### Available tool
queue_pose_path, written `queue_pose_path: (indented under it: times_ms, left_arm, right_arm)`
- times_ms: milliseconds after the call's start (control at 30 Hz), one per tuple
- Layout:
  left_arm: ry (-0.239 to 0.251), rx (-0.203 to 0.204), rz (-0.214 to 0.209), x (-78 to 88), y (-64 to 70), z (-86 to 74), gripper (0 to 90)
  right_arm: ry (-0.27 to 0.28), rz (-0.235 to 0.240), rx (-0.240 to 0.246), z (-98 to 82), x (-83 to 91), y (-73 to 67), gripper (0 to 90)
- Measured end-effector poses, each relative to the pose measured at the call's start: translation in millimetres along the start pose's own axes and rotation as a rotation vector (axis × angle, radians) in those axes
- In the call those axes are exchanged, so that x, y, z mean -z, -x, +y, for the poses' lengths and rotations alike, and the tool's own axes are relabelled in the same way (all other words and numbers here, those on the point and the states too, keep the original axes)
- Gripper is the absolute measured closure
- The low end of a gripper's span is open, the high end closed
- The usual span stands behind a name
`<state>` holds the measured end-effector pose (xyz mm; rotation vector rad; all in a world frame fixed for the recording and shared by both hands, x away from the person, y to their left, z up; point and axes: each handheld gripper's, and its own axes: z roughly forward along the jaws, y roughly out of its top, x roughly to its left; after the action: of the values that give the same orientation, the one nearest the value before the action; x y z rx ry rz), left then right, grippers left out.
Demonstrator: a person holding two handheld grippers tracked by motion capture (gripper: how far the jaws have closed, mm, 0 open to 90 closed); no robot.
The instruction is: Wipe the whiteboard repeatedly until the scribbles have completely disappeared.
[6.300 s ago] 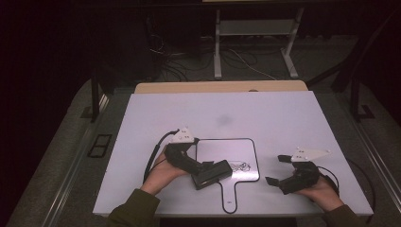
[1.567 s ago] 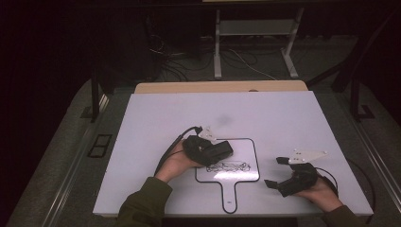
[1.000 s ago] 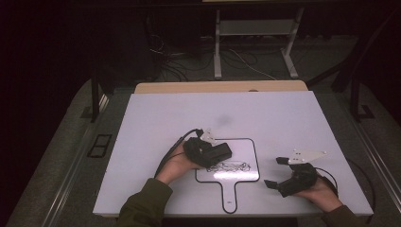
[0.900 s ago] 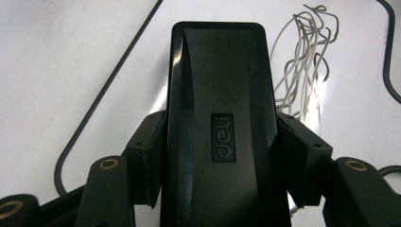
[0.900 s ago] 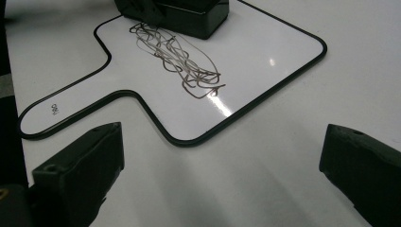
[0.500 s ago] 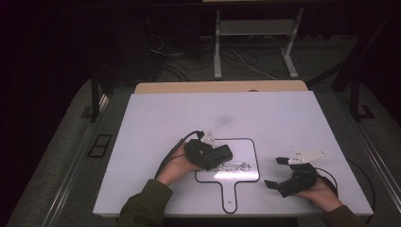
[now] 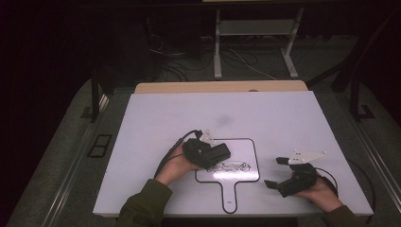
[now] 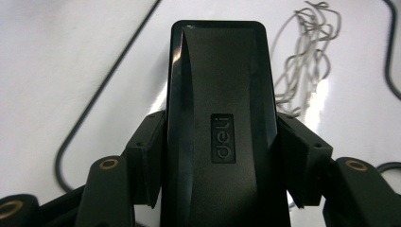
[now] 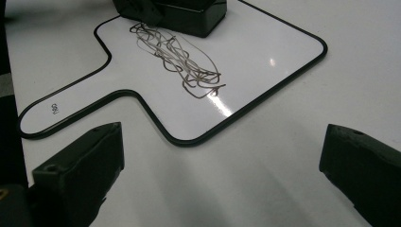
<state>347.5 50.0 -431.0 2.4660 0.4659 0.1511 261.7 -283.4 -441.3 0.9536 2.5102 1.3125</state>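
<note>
Left gripper (image 8: pixel 215 156) clamping black eraser (image 8: pixel 220 104), scribble (image 8: pixel 302 61) just beside

The one clear brand is "deli", stamped in a small raised rectangle on the black eraser (image 8: pixel 220 127), at the centre of the left gripper view, its letters running lengthwise along the body. On the handle of the paddle-shaped whiteboard (image 9: pixel 54 109), at the left of the right gripper view, sits a tiny dark mark, too small to read.
</note>
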Motion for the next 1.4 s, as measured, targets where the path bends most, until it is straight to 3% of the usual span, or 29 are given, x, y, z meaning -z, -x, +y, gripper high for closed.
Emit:
queue_pose_path:
  times_ms: [433,733,1067,1167,1400]
  left_arm:
    - [-0.001,-0.068,-0.054,-5.6,26.5,7.5,39.3]
    - [0.003,-0.025,-0.045,-3.1,15.1,3.5,39.3]
    - [0.003,0.036,0.019,4.2,-4.7,-5.9,39.3]
    - [-0.003,0.031,0.022,4.5,-3.5,-5.7,39.2]
    - [-0.001,-0.003,-0.016,0.2,10.7,-0.4,39.3]
  right_arm:
    - [-0.001,-0.001,0.001,0.0,-0.2,-0.2,0.0]
    - [0.0,-0.001,0.002,-0.1,-0.2,-0.1,0.0]
    - [0.0,-0.001,0.001,0.0,0.0,-0.1,0.0]
    - [-0.001,-0.001,0.001,0.0,-0.2,-0.1,0.0]
    - [-0.002,-0.001,-0.001,0.0,-0.6,-0.2,0.0]
